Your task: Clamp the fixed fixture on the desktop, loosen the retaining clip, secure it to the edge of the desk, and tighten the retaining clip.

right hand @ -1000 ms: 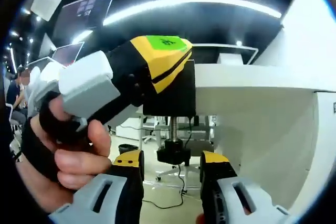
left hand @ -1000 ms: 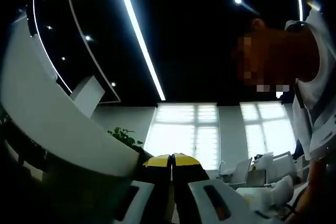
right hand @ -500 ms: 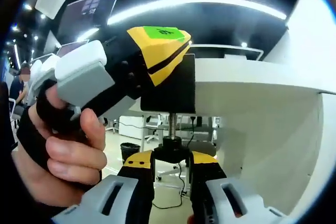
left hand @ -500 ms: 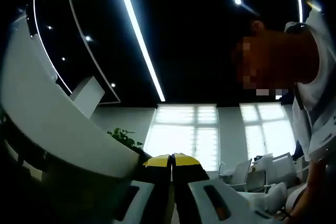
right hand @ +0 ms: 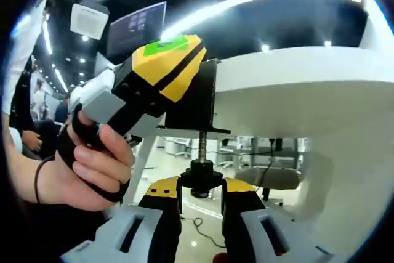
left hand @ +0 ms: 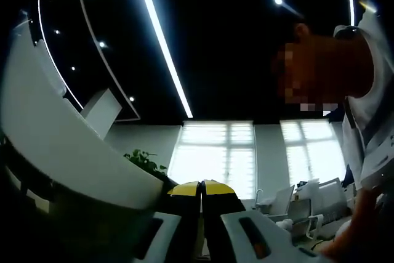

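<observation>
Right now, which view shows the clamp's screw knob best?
The right gripper view: the screw knob sits between the right gripper jaws, under the black clamp on the desk edge. The left gripper view faces ceiling and windows instead.

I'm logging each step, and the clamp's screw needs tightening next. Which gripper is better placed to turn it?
The right gripper: its jaws are closed on the screw knob under the desk. The left gripper is busy gripping the clamp.

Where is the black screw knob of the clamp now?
In the right gripper view, the screw knob sits low in the centre, under the white desk edge, gripped between the right claw tips.
</observation>
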`<state>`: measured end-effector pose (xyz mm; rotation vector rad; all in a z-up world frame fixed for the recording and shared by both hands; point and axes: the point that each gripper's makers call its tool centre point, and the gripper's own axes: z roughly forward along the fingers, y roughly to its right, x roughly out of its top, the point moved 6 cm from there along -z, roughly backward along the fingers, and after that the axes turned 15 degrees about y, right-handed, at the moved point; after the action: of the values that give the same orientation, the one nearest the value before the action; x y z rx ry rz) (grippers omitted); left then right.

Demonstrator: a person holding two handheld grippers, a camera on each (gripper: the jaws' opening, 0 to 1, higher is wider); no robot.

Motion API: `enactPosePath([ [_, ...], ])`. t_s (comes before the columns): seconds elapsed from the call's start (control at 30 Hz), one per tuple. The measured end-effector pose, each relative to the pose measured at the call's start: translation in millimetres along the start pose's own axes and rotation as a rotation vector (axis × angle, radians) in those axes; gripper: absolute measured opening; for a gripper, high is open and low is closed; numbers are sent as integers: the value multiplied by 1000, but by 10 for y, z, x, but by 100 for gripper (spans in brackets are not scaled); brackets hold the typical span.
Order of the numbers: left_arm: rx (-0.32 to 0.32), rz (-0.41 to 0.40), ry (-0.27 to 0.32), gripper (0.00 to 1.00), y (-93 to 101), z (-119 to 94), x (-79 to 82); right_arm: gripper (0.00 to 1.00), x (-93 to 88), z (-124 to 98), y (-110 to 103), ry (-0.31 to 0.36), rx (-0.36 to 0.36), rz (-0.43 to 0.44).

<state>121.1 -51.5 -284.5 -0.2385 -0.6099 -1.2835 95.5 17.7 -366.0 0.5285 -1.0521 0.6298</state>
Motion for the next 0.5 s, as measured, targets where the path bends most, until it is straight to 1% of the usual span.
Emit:
enactPosePath([
  [0.13,0,-1,5,1,-1,-2,-2,23,5,2,29,-4,41,11],
  [0.2,0,-1,6,1,1,-2,-3,23,3,1,14,-2,45,10],
  [0.27,1,-2,7,1,2,-2,-4,24,7,-7,1,-2,31,7],
  [0.3,2,-6,9,1,2,-2,-4,25,11,-24,-31,-2,12,35],
  [0.33,3,-6,9,1,1,-1,-5,29,11,-39,-44,1,-4,26],
  [0.4,3,-4,8,1,0,0,-5,35,5,-86,-48,-19,-69,-21],
  [0.43,3,-4,8,1,0,0,-5,36,14,-96,-75,-15,-88,-17],
  [0.47,4,-4,7,1,-1,0,-5,36,46,-111,-96,5,-126,-5],
  [0.5,3,-4,7,1,-2,0,-5,36,75,-130,-111,11,-163,-17],
])
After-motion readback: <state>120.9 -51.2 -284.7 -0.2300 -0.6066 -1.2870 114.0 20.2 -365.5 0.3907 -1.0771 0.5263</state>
